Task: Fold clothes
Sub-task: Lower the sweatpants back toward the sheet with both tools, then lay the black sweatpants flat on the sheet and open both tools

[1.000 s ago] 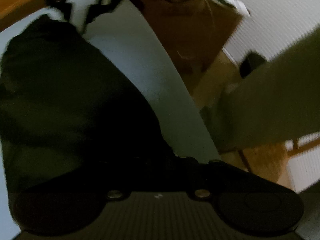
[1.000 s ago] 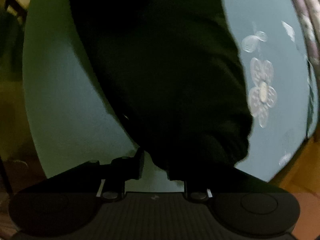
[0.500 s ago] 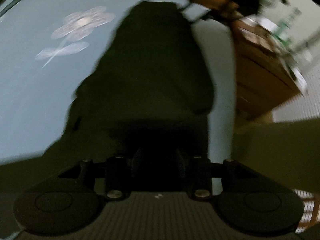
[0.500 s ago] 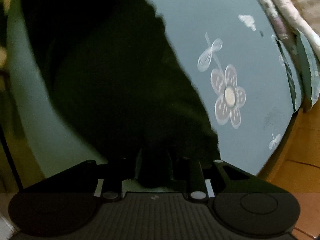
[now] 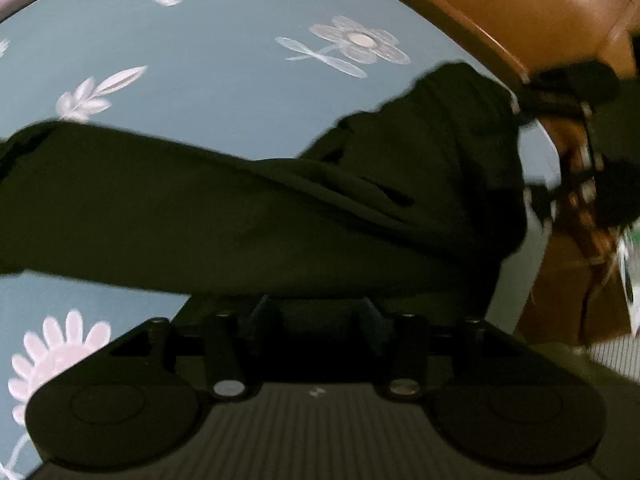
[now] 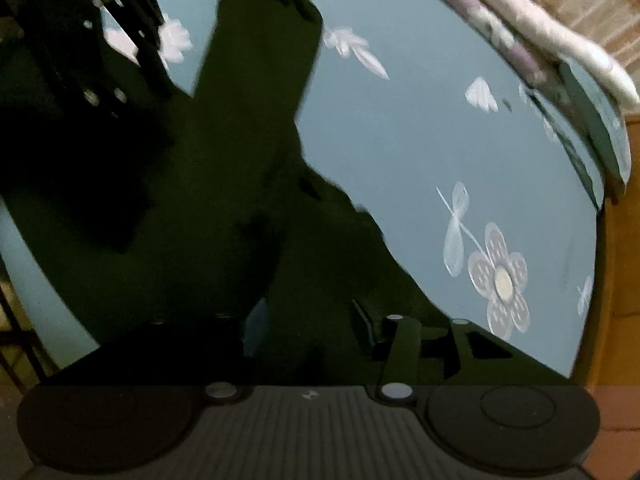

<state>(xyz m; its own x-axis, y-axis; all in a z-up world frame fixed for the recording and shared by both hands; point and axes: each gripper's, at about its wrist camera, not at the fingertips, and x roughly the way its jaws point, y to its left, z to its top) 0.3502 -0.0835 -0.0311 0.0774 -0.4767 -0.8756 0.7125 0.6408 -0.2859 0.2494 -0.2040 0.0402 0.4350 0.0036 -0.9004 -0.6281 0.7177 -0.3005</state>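
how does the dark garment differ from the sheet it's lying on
The garment is plain and very dark, near black-green; the bedsheet is pale blue with white printed flowers. The garment is rumpled, with a long sleeve-like part sticking out; the sheet lies smooth and flat. The garment covers only part of the bed; the sheet spreads well past it on the sides that show. Both are soft fabric.
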